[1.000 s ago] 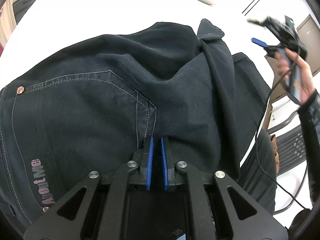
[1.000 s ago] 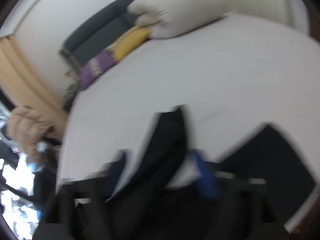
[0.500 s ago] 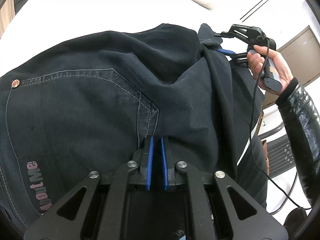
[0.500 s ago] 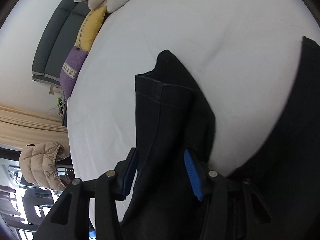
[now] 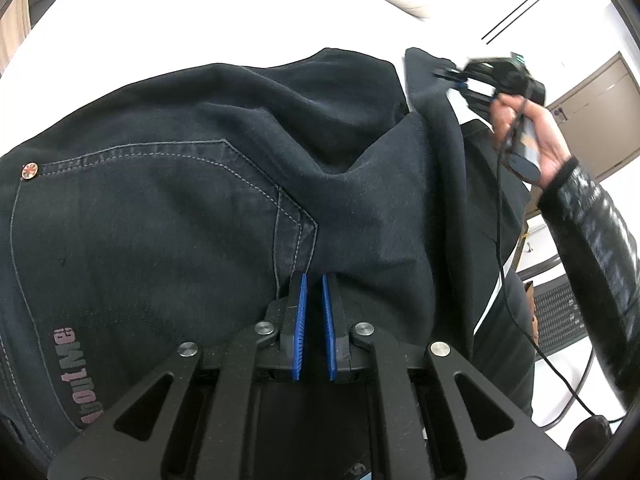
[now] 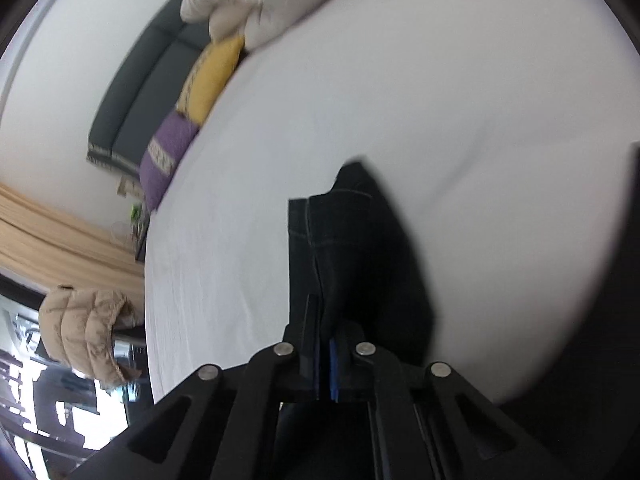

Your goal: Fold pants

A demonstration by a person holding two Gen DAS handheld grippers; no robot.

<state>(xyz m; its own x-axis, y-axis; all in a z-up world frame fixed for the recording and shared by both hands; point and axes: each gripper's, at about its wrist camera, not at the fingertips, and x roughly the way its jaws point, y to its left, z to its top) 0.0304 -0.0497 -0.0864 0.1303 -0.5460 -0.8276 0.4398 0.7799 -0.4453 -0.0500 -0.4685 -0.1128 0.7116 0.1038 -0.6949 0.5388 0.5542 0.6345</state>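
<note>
Dark denim pants [image 5: 200, 200] lie bunched on a white bed [image 5: 200, 12], back pocket and a pink logo facing up. My left gripper [image 5: 313, 280] is shut on a fold of the pants just below the pocket corner. My right gripper [image 6: 325, 308] is shut on the hem end of a pant leg [image 6: 352, 240] and holds it above the bed. The right gripper also shows in the left wrist view [image 5: 464, 74], at the top right of the pants, held by a hand.
White pillows [image 6: 272, 4], a yellow cushion [image 6: 212, 76] and a purple cushion [image 6: 168, 156] lie at the bed's head against a dark headboard. A beige jacket [image 6: 84, 332] hangs beside the bed. A brown cabinet [image 5: 592, 112] and a chair [image 5: 560, 320] stand off the bed's right side.
My right gripper has closed on the pant leg hem it was straddling and has lifted it. My left gripper has stayed shut on the pants.
</note>
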